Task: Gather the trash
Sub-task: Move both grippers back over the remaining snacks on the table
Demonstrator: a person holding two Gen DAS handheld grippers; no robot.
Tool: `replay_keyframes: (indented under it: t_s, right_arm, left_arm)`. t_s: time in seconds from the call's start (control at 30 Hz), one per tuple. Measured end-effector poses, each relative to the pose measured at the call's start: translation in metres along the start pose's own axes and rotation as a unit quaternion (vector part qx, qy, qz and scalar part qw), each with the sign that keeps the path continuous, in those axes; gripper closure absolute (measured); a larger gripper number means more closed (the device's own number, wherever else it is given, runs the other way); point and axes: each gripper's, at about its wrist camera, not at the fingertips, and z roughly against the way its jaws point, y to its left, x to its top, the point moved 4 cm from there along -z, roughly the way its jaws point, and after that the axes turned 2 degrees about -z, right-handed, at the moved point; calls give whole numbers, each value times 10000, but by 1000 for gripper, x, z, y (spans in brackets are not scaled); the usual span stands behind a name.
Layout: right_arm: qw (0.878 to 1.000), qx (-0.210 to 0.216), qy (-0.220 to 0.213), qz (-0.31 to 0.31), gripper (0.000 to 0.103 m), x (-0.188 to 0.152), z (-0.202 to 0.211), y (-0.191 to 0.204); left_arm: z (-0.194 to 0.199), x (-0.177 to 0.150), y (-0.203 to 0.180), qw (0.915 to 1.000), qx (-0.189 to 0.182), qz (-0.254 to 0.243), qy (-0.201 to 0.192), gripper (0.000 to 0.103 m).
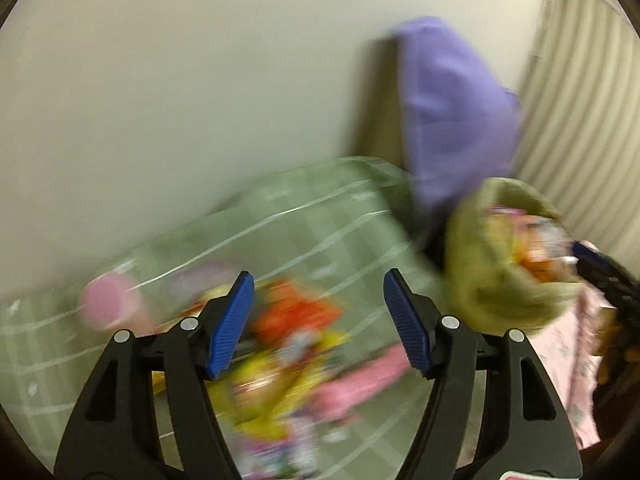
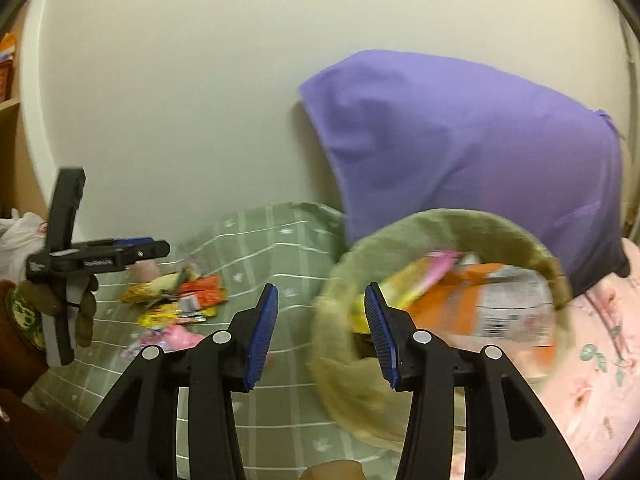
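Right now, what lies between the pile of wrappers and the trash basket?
Only bare green checked bedsheet. The right wrist view shows this stretch between the wrappers and the basket.

Dim, greenish indoor light; heavy motion blur, worst left view; fisheye-curved edges.

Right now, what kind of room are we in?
Probably a bedroom: a green checked bedsheet covers a bed against the wall, with a purple pillow and a pink floral quilt. Snack wrappers lie on it.
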Motion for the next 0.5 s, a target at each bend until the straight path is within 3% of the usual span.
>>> replay_keyframes:
  t_s: [0.13, 0.27, 0.5]
  right_arm:
    - [9993, 259, 116, 234, 60, -3, -15, 28]
    - [9988, 284, 300, 250, 49, -3, -35, 40]
    - [9963, 492, 669, 221, 49, -12, -61, 51]
  left_arm:
    - [4, -28, 50, 9982, 293, 510, 133, 39]
    - [5, -44, 78, 9960, 345, 799, 212, 39]
    - [-17, -52, 87, 9951, 375, 832, 371, 39]
